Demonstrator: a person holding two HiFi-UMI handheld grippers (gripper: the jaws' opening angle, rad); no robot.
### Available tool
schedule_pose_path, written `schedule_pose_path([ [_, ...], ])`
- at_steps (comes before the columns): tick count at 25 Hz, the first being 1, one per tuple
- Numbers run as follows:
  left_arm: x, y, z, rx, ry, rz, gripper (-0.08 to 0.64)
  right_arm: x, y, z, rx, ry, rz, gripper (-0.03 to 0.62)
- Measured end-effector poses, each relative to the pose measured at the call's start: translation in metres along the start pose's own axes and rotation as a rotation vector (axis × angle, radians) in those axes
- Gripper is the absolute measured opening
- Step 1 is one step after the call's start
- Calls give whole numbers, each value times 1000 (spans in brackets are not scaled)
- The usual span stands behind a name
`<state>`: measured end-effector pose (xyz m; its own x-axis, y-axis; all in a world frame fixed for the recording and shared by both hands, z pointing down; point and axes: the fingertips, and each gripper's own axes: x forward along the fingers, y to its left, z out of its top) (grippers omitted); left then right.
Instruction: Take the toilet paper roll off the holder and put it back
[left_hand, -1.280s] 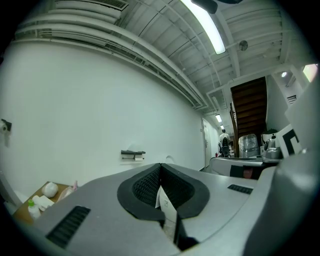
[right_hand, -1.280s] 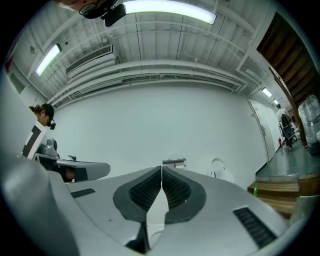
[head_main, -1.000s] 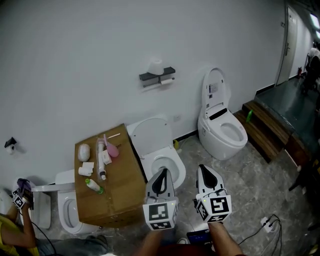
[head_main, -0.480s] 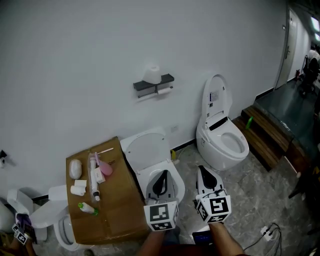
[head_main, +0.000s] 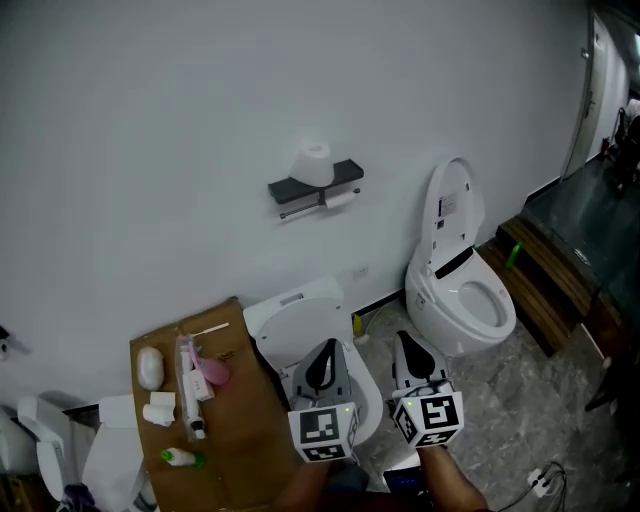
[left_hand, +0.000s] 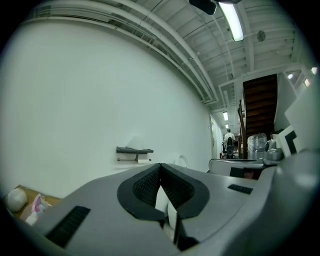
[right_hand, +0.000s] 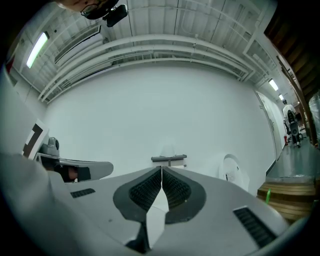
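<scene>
White wall (head_main: 150, 120) carried the dark holder (head_main: 315, 186), with the toilet paper roll (head_main: 314, 163) standing upright on its top shelf. Well apart from it, the left gripper (head_main: 325, 347) and right gripper (head_main: 405, 342) each had jaws pressed together (nothing between them), over an open toilet (head_main: 290, 322).

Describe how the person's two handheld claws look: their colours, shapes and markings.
The left claw and the right claw look alike. Each has a smooth grey shell that tapers to a point and is lined inside with black ribbed pads. Behind each sits a white cube printed with black square markers.
</scene>
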<state>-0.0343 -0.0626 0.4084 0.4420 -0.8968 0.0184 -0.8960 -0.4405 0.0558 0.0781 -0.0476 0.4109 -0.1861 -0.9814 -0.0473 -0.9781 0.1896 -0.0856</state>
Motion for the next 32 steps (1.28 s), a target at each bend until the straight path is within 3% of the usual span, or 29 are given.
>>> schedule_pose_path([
  [7, 60, 39, 9, 3, -9, -6, 11, 76, 1, 3, -5, -7, 10, 18],
  [17, 126, 63, 16, -1, -28, -7, 11, 145, -18, 9, -15, -30, 18, 18],
  [32, 278, 93, 30, 27, -44, 144, 11, 308, -82, 24, 15, -50, 166, 18],
])
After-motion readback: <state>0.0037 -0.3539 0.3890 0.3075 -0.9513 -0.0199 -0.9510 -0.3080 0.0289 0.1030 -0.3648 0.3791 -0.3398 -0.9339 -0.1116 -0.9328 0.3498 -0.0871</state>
